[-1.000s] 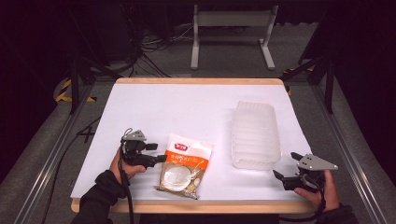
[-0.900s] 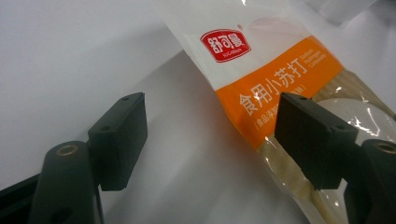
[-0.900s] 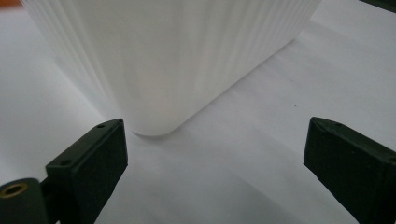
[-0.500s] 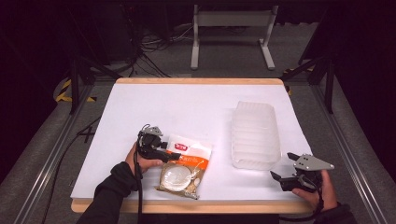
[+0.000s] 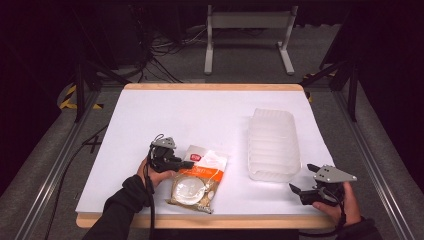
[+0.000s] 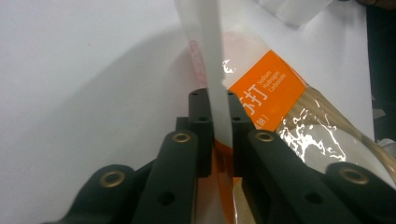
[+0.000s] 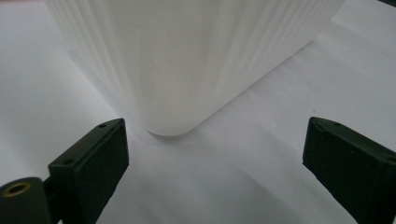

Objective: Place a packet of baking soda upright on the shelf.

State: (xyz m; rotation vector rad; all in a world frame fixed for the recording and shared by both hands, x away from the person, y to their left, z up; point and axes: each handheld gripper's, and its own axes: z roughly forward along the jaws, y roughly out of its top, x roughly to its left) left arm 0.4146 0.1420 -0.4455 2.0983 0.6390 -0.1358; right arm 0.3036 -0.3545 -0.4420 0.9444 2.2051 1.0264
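Left hand-held gripper (image 6: 219,140): pinches the white edge of the clear and orange plastic snack bag (image 5: 198,178);
Right hand-held gripper (image 7: 215,158): wide open, near the ribbed white plastic box (image 7: 187,51) on the white tabletop (image 5: 200,120)

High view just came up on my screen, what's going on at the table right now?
A person works at the white table with a tool in each hand. The left tool is shut on the upper edge of the snack packet, an orange-and-clear bag lying near the table's front edge. The right tool is open and holds nothing, sitting near the front corner of the ribbed translucent bin, which stands on the table's right half. The right gripper view shows that corner between the open jaws, but untouched.
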